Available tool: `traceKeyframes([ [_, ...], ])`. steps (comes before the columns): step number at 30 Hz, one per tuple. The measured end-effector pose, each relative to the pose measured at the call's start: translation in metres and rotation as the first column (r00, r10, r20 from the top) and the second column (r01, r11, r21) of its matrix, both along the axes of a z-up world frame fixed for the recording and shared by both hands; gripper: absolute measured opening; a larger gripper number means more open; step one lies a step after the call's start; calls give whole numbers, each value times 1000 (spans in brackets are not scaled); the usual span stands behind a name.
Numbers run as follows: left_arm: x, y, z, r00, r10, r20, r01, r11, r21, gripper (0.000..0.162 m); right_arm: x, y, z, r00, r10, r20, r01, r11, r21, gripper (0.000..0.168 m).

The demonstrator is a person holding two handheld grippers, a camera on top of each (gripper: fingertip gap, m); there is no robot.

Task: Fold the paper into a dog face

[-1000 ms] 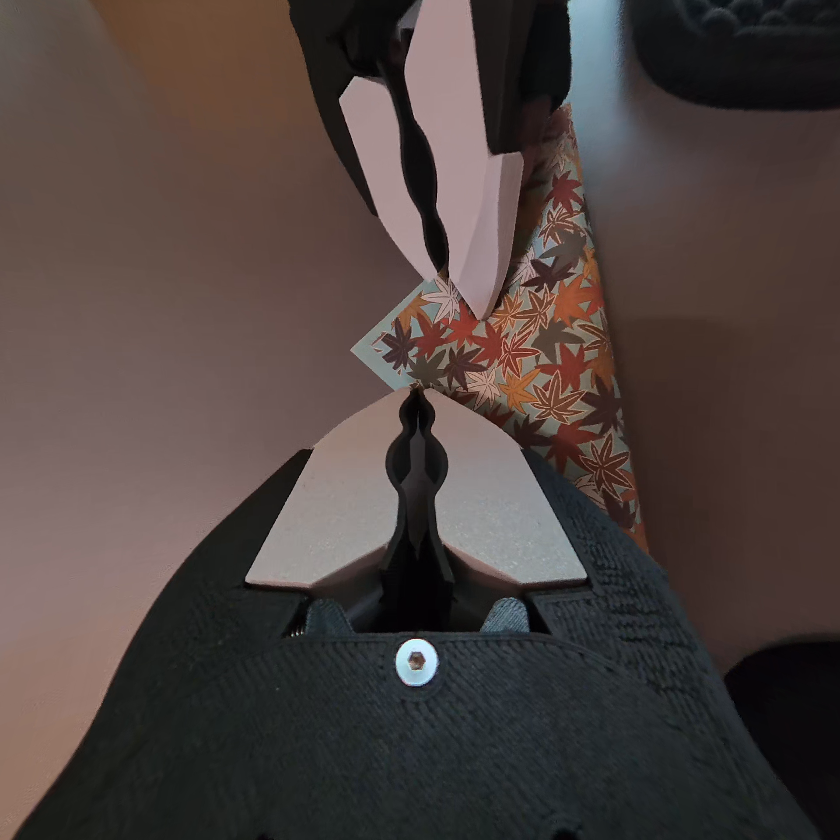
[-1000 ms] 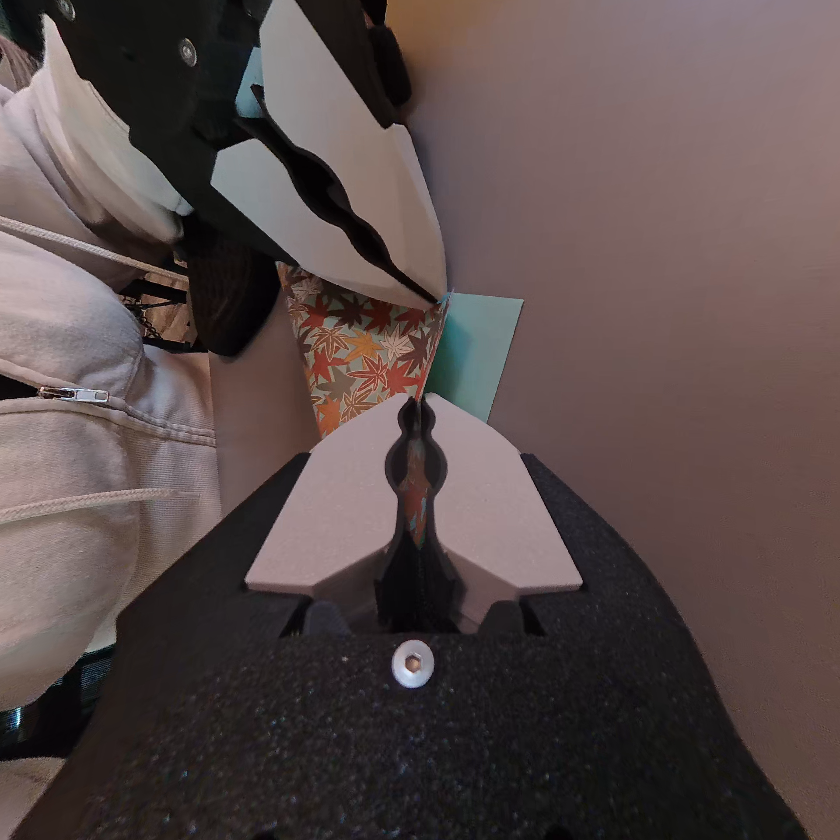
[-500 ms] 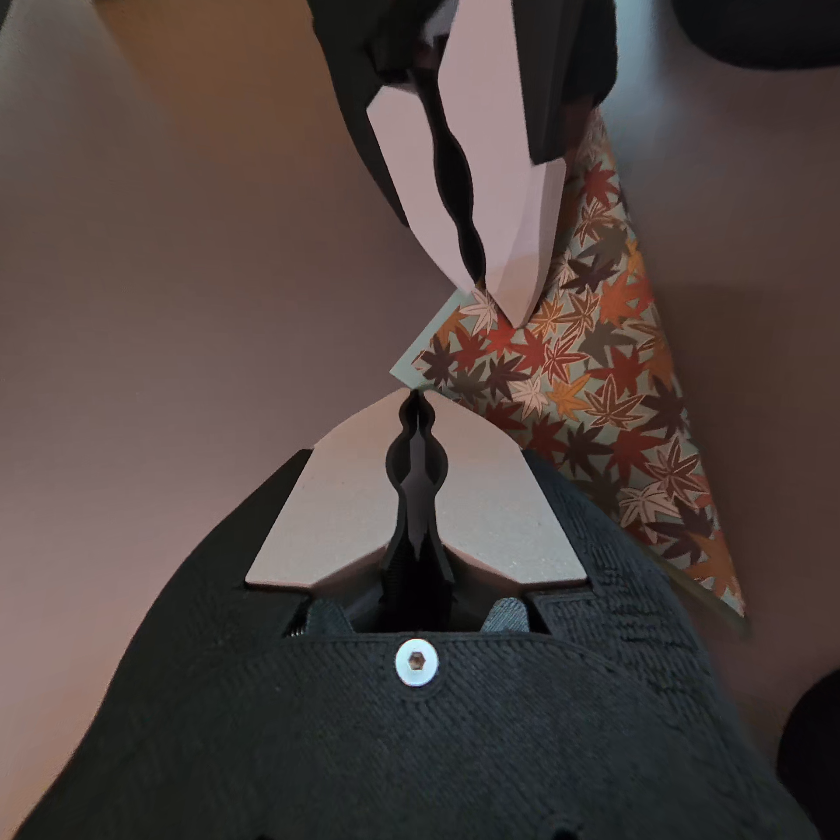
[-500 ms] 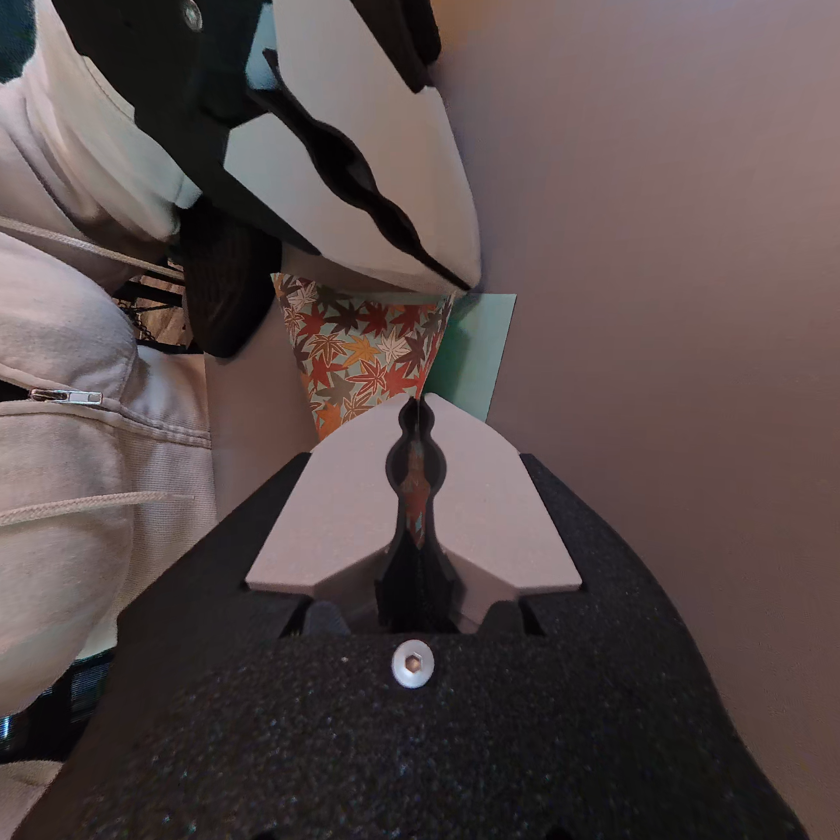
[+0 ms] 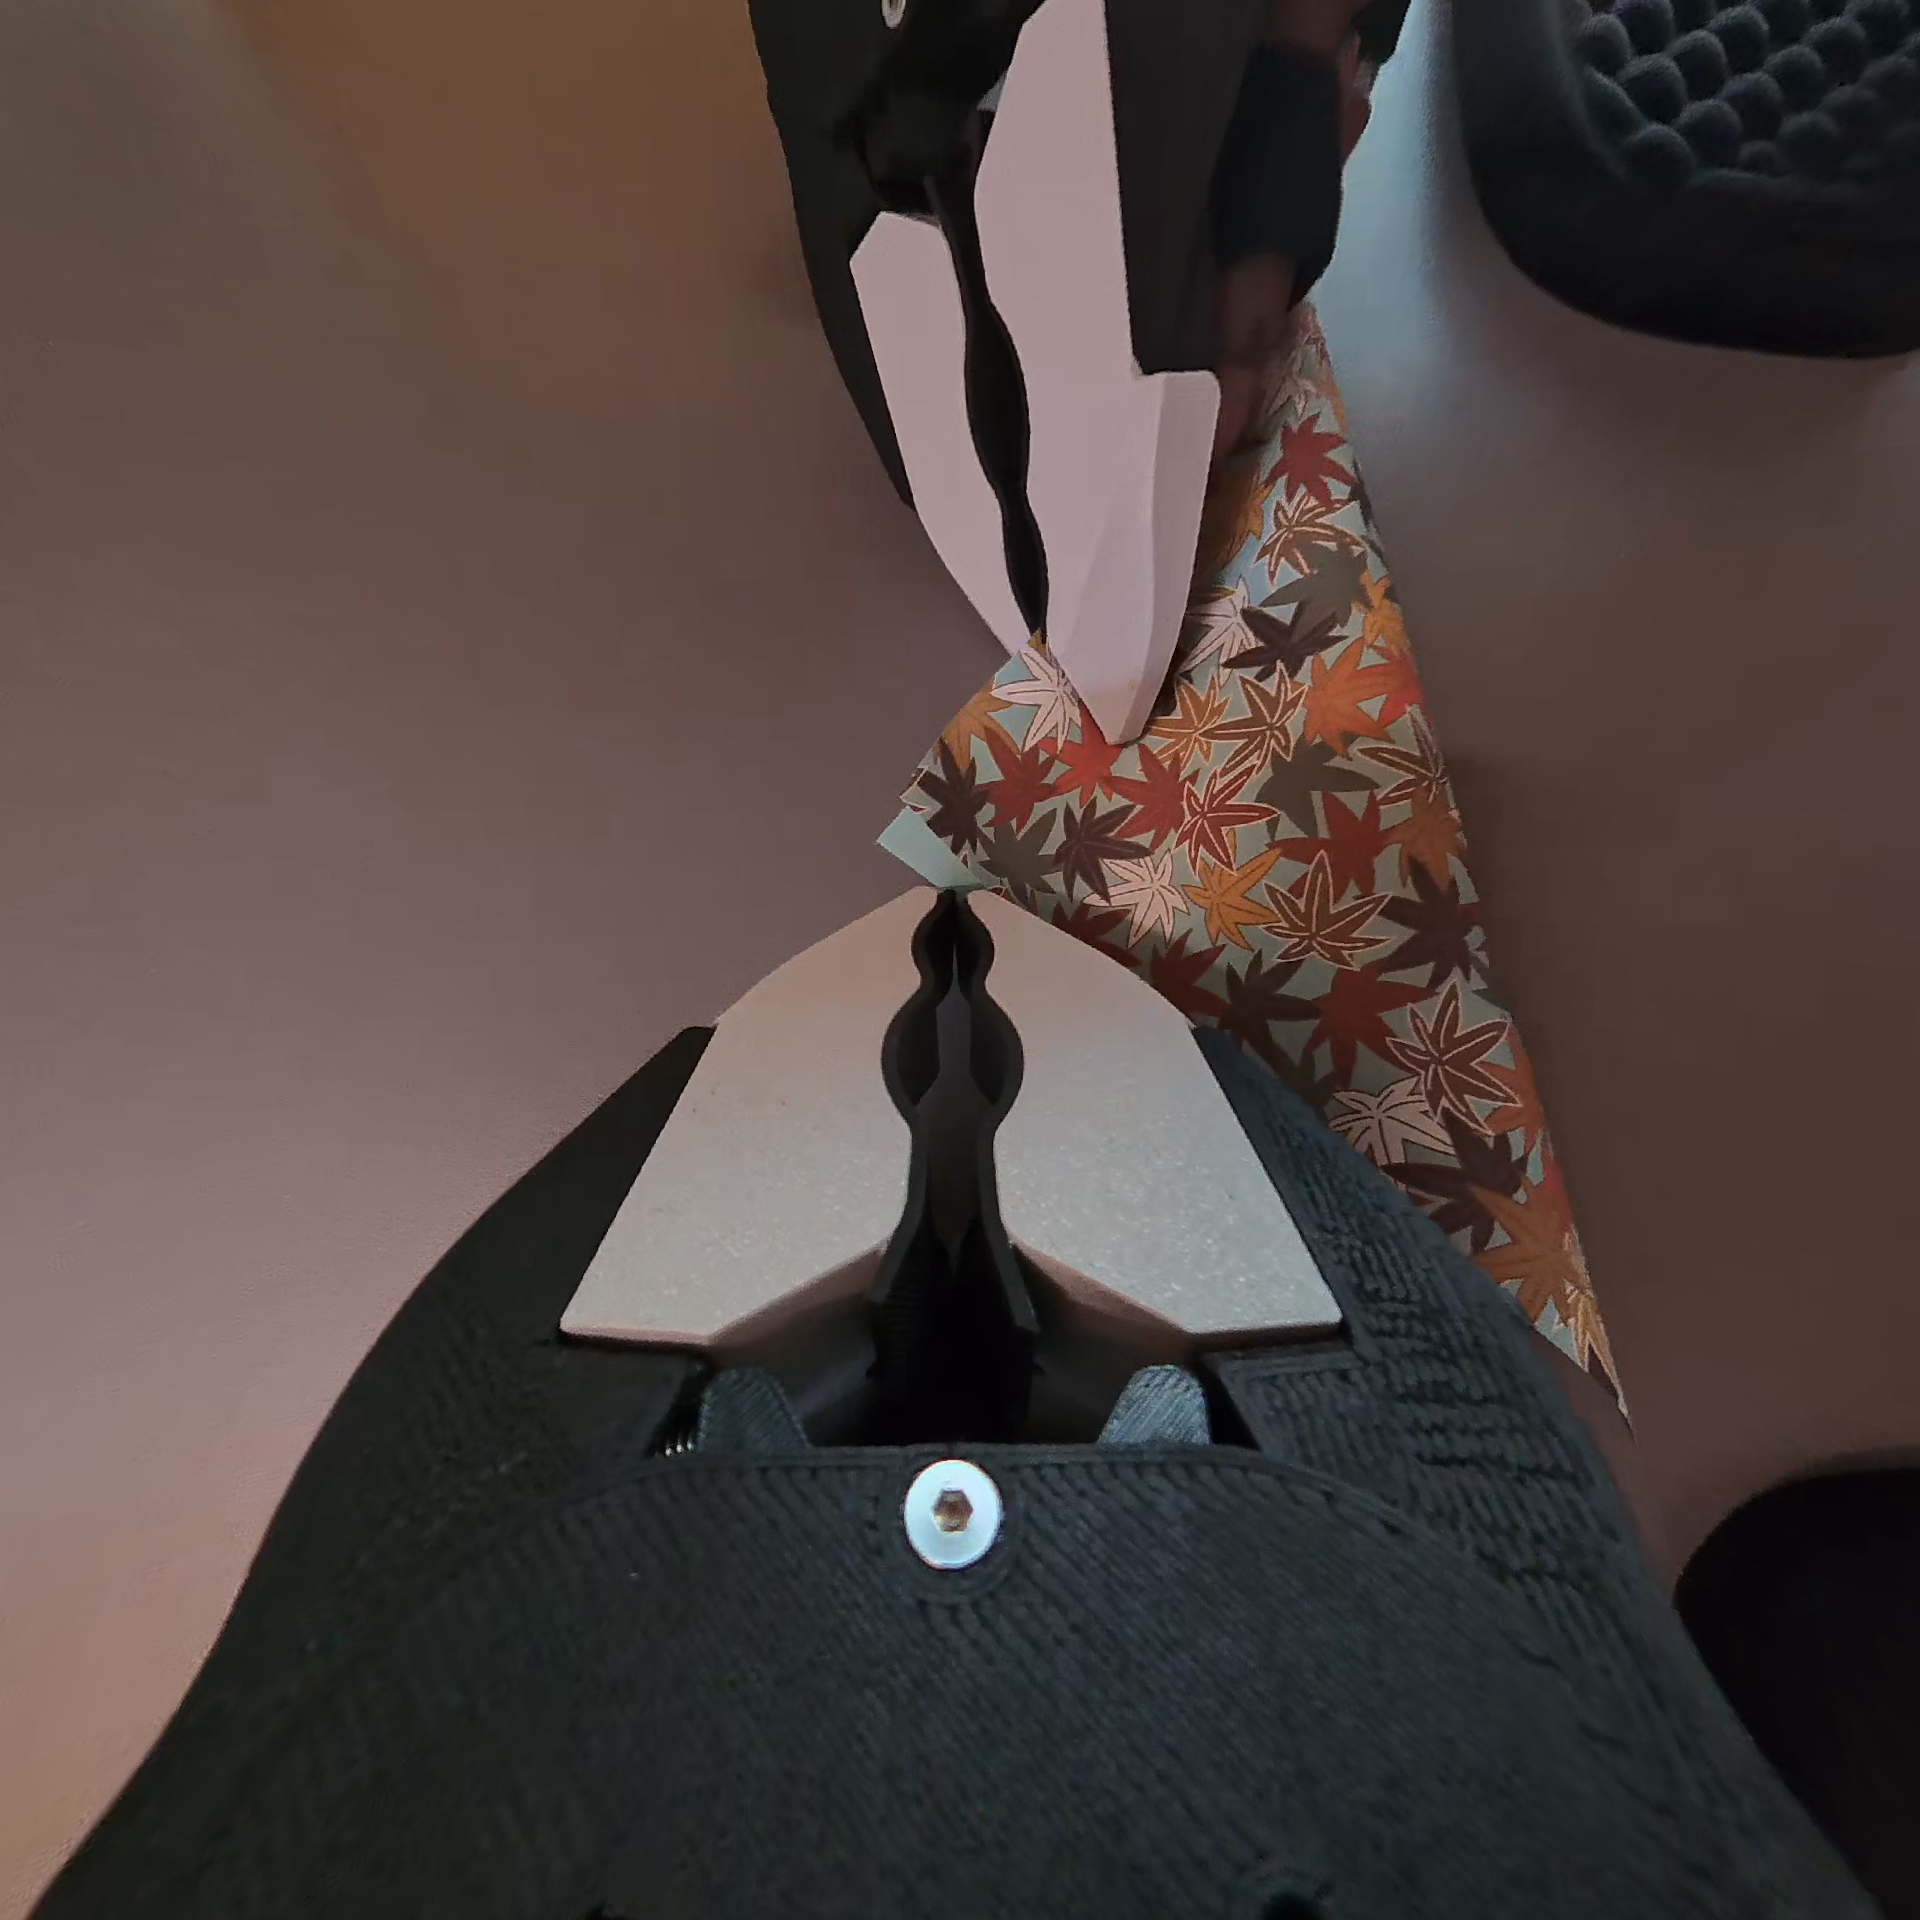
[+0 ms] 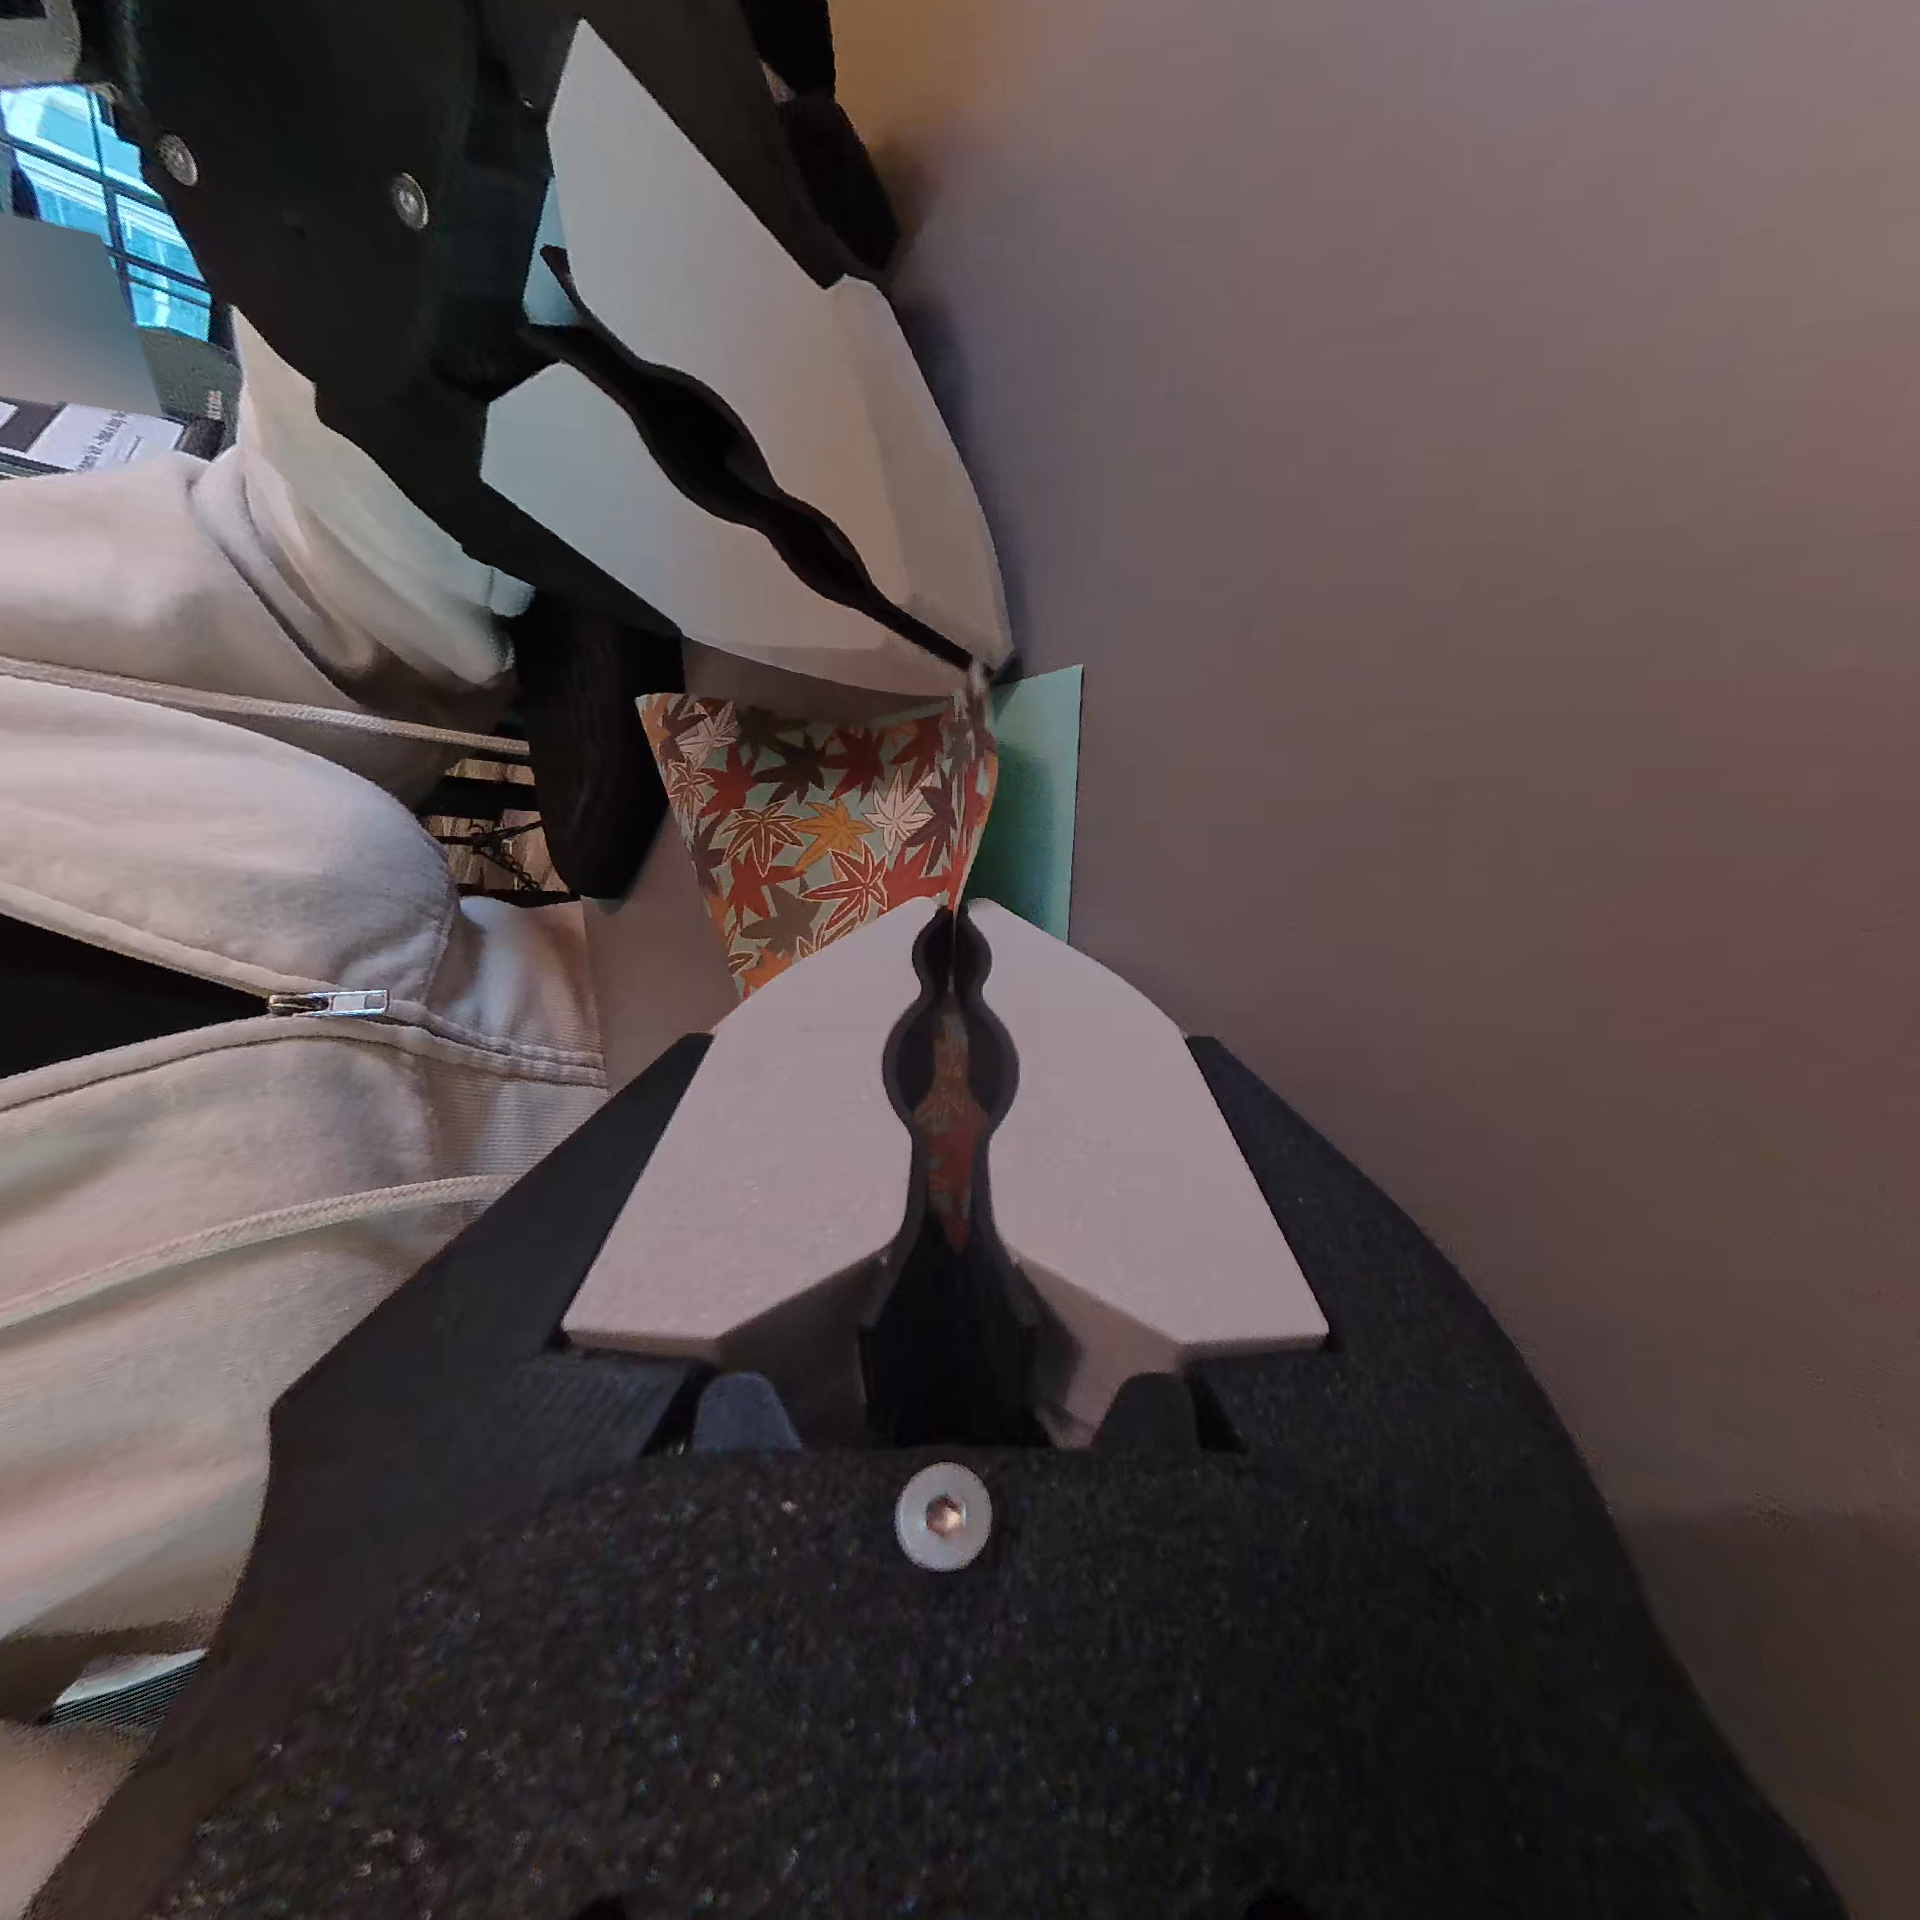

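Note:
The paper (image 5: 1278, 852) is a folded sheet with autumn leaves printed on a pale teal ground, held in the air between the two grippers. My left gripper (image 5: 951, 899) is shut, pinching the paper's near corner at its very tips. My right gripper (image 6: 951, 914) is shut on the paper (image 6: 821, 821), and a strip of it shows between the jaws. A plain teal flap (image 6: 1039, 790) stands behind the patterned face. The right gripper (image 5: 1081, 675) shows at the top of the left wrist view, and the left gripper (image 6: 971, 660) at the top of the right wrist view.
A brownish-mauve table top (image 5: 416, 623) lies under everything. A black bumpy cushion (image 5: 1714, 156) sits at the far right, and another dark object (image 5: 1818, 1662) at the near right. A person's beige zipped hoodie (image 6: 208, 935) fills the left of the right wrist view.
The paper has swung so more of its patterned face and its long lower point show. Both grippers stay shut on it and have shifted only slightly.

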State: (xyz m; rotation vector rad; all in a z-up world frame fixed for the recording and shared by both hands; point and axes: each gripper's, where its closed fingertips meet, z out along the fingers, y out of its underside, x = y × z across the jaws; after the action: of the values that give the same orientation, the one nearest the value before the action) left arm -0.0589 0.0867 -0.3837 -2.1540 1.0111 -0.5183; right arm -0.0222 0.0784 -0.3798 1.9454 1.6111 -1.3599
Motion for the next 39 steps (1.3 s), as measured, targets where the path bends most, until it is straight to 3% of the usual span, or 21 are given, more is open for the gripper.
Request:
traceKeyframes([
  [6, -6, 1, 17, 998, 23, 51, -27, 997, 75, 0, 0, 0, -2, 998, 8, 63, -11, 999, 53, 0],
  [10, -1, -11, 0, 999, -20, -38, 21, 1000, 23, 1, 0, 0, -2, 995, 5, 99, -14, 996, 86, 0],
  [23, -5, -13, 0, 1000, -7, -31, 7, 1000, 24, 0, -1, -1, -3, 986, 13, 164, -48, 976, 210, 1],
  [39, -1, -13, 1, 1000, -7, -22, 8, 999, 34, 0, -5, -5, -3, 972, 33, 232, -80, 978, 195, 2],
])
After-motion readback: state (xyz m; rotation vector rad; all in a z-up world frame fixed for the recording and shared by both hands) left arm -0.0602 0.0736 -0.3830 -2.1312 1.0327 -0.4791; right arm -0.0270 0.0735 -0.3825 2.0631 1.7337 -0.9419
